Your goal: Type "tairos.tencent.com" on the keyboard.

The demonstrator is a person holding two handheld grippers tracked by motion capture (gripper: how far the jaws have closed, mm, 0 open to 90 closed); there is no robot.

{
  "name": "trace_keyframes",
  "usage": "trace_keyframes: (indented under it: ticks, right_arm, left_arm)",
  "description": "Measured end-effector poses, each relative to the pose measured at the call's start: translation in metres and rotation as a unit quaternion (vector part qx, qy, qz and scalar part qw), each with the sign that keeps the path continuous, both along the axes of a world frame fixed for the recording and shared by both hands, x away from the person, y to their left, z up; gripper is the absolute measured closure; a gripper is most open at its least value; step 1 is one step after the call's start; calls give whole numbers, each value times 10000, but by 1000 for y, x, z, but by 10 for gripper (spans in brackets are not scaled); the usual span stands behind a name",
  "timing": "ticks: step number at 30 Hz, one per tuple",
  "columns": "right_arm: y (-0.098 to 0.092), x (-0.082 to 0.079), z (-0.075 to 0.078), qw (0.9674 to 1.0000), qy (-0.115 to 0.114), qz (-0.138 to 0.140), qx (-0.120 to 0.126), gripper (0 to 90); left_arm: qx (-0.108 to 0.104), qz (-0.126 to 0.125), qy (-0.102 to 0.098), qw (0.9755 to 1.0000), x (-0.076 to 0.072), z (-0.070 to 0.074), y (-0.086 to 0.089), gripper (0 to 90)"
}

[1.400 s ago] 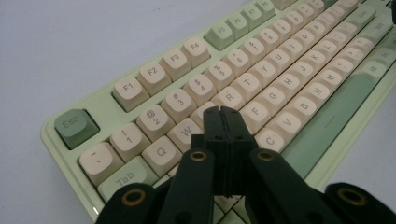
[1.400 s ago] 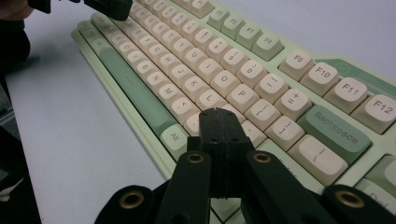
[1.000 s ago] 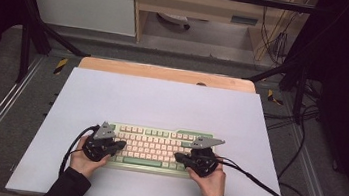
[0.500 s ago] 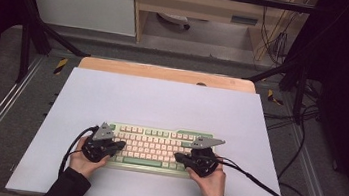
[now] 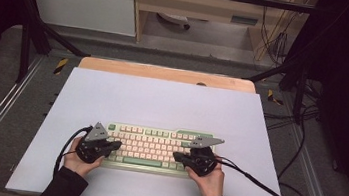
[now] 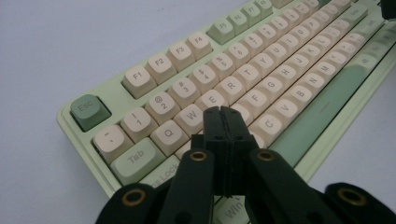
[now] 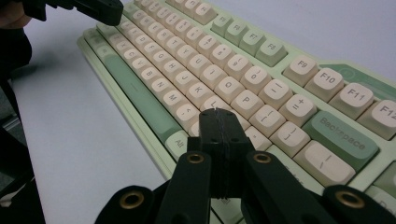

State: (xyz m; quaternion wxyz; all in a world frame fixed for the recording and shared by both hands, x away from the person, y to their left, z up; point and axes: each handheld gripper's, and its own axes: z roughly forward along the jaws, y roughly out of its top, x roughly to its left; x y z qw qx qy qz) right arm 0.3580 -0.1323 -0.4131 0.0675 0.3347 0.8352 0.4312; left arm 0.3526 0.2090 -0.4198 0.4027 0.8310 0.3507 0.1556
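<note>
A pale green keyboard [image 5: 153, 148] with cream keys lies on the white table top [image 5: 162, 101], near its front edge. My left gripper [image 5: 117, 144] hovers over the keyboard's left end, its jaws pressed together with nothing between them. In the left gripper view its tip [image 6: 223, 110] hangs just above the keyboard [image 6: 261, 70] near the E key. My right gripper [image 5: 176, 156] is over the right end, also shut and empty. Its tip [image 7: 215, 112] sits above the keys near L and P of the keyboard [image 7: 196, 56]. The left gripper [image 7: 93, 9] appears far off at the top left there.
A wooden strip [image 5: 165, 73] borders the table top at the back. Cables [image 5: 262, 187] trail from the right gripper across the surface and off the right side. Black frame posts [image 5: 29, 35] and a white cabinet [image 5: 81, 1] stand behind.
</note>
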Motion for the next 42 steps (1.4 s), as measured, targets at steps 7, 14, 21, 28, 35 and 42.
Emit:
trace_keyframes:
  ticks: [7, 14, 21, 28, 35, 42]
  right_arm:
    - [6, 1, 1, 10000, -1, 48, 4, 900]
    - [17, 2, -1, 10000, -13, 78, -13, 900]
    - [24, 4, -8, 9999, 37, 99, -100, 900]
    - [26, 6, -13, 9998, 84, 87, -157, 900]
    - [27, 7, -16, 9997, 82, 93, -198, 900]
    - [28, 7, -19, 9995, 105, 94, -275, 900]
  left_arm:
    - [-50, 12, -8, 10000, -2, 2, 5, 899]
    - [-69, 24, -31, 10000, -2, 3, 7, 900]
    - [-74, 17, -23, 10000, -2, 4, 8, 899]
    - [-66, 20, -12, 10000, -2, 3, 8, 899]
    - [-89, 24, -15, 10000, -2, 3, 9, 899]
    - [-81, 2, -1, 10000, -2, 3, 7, 900]
